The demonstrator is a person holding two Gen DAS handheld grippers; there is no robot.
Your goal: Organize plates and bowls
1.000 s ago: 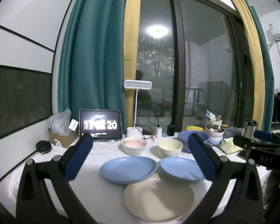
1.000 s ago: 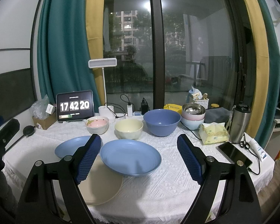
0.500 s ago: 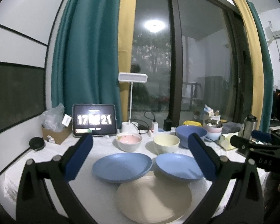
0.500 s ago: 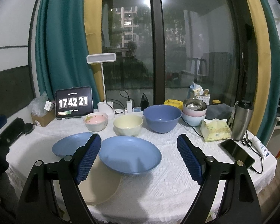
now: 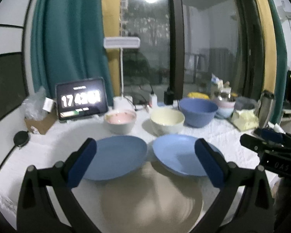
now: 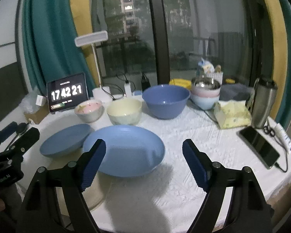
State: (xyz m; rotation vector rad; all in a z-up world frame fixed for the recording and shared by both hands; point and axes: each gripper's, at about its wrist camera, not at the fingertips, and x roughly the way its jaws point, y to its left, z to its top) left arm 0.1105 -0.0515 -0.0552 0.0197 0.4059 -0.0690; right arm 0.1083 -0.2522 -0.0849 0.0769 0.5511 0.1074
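Up close, both grippers hang over the near edge of a table covered in a white textured cloth, and the cream plate at that edge serves as the landmark. Just behind the cream plate and overlapping its far rim lie two blue plates: the left blue plate and the right blue plate, side by side, with rims nearly touching. Further behind the cream plate stands a row of three bowls: a pink bowl to the left, a cream bowl in the middle and a big blue bowl to the right. Well behind and to the right of the cream plate is a stack of bowls with a metal one on top. Behind and left of it a tablet shows a clock, with a white desk lamp beside it. The left gripper is spread wide with nothing between its blue pads; the cream plate lies below it and the two blue plates just ahead. The right gripper is also wide, its jaws closing slightly, gripping nothing; the right blue plate lies ahead between its fingers, unpressed by either pad. Motion blur softens the left wrist view.
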